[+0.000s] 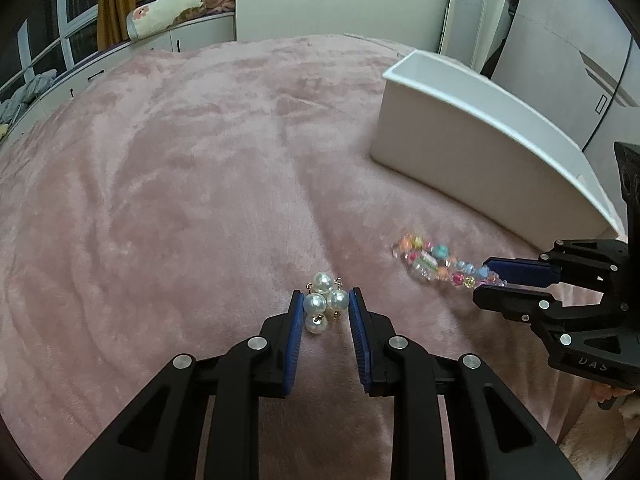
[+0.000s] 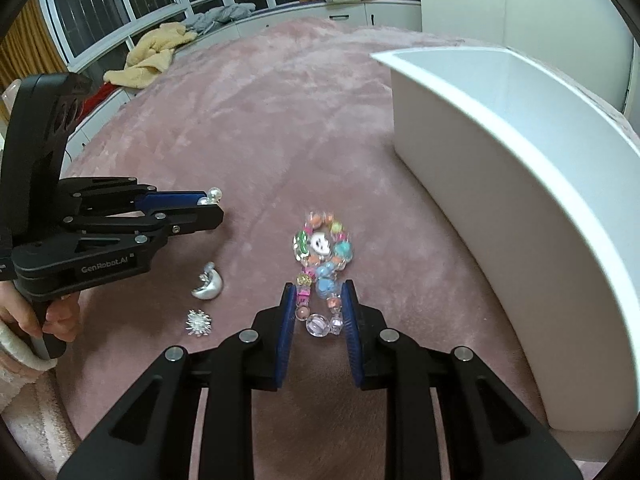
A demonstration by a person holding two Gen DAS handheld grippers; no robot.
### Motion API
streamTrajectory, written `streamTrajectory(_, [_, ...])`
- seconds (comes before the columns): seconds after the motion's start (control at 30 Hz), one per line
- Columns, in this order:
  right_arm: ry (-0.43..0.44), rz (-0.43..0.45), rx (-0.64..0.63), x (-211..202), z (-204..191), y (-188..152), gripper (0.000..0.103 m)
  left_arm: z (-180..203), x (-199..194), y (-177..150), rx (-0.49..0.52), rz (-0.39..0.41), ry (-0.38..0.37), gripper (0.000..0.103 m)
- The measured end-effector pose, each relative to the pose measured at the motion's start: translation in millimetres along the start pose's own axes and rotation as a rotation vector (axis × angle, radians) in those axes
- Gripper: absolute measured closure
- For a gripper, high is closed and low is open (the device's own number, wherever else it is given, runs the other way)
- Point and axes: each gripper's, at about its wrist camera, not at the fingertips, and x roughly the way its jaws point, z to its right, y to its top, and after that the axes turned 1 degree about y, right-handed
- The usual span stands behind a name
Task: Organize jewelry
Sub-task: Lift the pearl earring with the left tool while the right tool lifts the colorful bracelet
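In the left wrist view my left gripper (image 1: 325, 301) is shut on a cluster of white pearls (image 1: 325, 303), its blue pads pressing both sides just above the pink plush blanket (image 1: 200, 160). My right gripper (image 1: 482, 279) comes in from the right, shut on a colourful bead bracelet (image 1: 432, 260). The right wrist view shows that bracelet (image 2: 324, 248) pinched at its near end between the right gripper (image 2: 320, 298) pads, with the loop hanging forward and slightly blurred. The left gripper (image 2: 215, 206) is at the left with the pearls (image 2: 214, 194) at its tip.
A white open box (image 2: 500, 184) stands on the blanket to the right, also seen as the white box (image 1: 460, 152). A silver moon-shaped piece (image 2: 208, 284) and a silver starburst piece (image 2: 198, 323) lie on the blanket (image 2: 280, 120) below the left gripper. A person's hand (image 2: 56, 320) holds its handle.
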Motion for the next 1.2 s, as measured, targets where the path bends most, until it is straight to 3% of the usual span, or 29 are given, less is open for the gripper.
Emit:
streamTrajectory(0.3, [0.001, 0.074, -0.002, -33.5, -6.0, 9.0, 0.080, 3.4, -33.6, 13.3, -0.011, 0.065, -0.012, 0.076])
streamTrajectory(0.37, [0.000, 0.091, -0.004, -40.7, -6.4, 11.1, 0.084, 5.6, -41.9, 16.6, -0.007, 0.079, -0.011, 0.076])
streamTrajectory(0.4, [0.001, 0.098, -0.003, -44.2, -5.9, 12.4, 0.102, 6.4, -44.3, 18.7, -0.006, 0.084, -0.011, 0.076])
streamTrajectory(0.57, [-0.013, 0.111, -0.010, -56.4, -6.2, 16.2, 0.102, 11.6, -56.1, 24.1, 0.001, 0.105, -0.012, 0.075])
streamTrajectory(0.7, [-0.015, 0.050, -0.022, -46.5, -5.5, 7.8, 0.097, 15.9, -58.4, 22.0, 0.011, 0.101, -0.008, 0.075])
streamTrajectory(0.77, [-0.024, 0.028, -0.021, -40.3, -5.4, 3.0, 0.086, 17.5, -58.0, 19.3, 0.016, 0.097, -0.005, 0.075])
streamTrajectory(0.83, [-0.041, 0.009, -0.026, -33.9, -6.8, -2.2, 0.061, 18.6, -55.8, 15.9, 0.015, 0.089, -0.002, 0.075])
streamTrajectory(1.2, [-0.081, -0.088, -0.036, -0.9, -0.1, -19.0, 0.060, 6.4, -26.2, -0.2, -0.005, 0.040, 0.031, 0.075])
